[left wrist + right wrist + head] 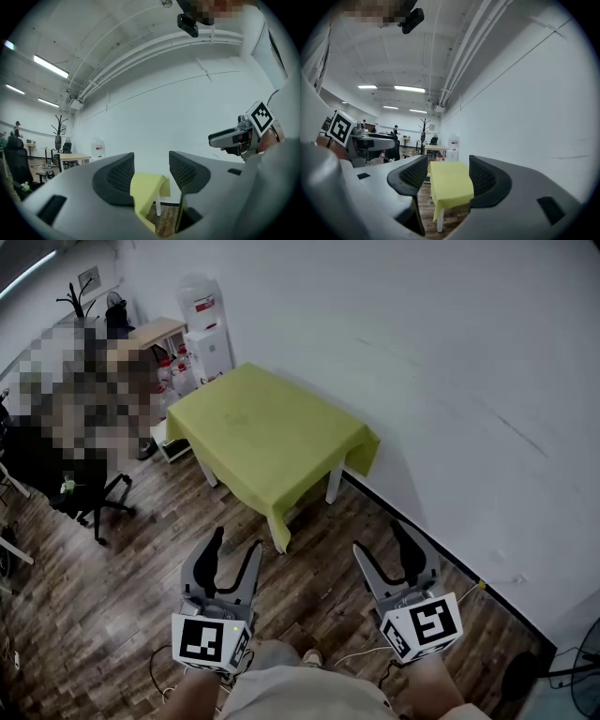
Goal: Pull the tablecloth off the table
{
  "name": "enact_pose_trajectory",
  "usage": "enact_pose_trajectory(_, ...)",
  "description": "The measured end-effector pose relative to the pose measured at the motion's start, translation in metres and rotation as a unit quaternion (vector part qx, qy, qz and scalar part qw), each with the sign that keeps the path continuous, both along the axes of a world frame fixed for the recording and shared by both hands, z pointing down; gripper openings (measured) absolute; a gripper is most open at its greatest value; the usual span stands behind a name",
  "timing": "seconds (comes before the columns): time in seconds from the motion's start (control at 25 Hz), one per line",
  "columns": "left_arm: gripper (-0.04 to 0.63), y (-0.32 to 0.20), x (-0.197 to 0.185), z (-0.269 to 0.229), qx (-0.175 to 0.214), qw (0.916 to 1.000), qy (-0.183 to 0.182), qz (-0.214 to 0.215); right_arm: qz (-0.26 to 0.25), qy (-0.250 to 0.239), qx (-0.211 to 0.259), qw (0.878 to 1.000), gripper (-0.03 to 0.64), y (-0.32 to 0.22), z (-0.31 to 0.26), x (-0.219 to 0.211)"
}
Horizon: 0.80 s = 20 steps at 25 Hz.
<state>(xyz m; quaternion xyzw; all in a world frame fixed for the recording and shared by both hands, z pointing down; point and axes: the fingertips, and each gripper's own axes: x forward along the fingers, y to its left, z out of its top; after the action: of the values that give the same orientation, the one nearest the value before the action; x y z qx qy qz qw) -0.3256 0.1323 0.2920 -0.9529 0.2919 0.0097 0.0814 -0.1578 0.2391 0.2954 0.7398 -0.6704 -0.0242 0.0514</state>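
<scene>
Yellow-green fabric tablecloth [267, 432] drapes the small white-legged table [333, 486], well ahead of all fingers [211, 554] — untouched. Judged light, limp; pinch the near hanging hem. Left gripper [235, 542] and right gripper [382, 540]: jaws wide apart, holding nothing.

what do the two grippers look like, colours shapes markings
They match. The left gripper and right gripper each have a grey body with two curved, tapering jaws. The jaws are dark on the inner faces and lined with black, finely gridded pads. At the rear, each carries a white cube printed with black square markers. A small greenish light shows on the left one's cube.
</scene>
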Motion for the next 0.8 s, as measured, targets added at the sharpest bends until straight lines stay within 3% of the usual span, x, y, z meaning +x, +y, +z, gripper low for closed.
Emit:
enact_pose_trajectory(0.4, 0.233, -0.023, 0.027, 0.010, -0.002, 0.9999, -0.005, -0.011, 0.012, -0.011, -0.006, 1.000, 0.285, -0.002, 0.014, 0.047)
enact_pose_trajectory(0.8, 0.233, -0.117, 0.079, 0.032, -0.021, 0.9994, -0.015, -0.024, 0.033, -0.002, -0.018, 0.999, 0.285, -0.085, 0.031, 0.115)
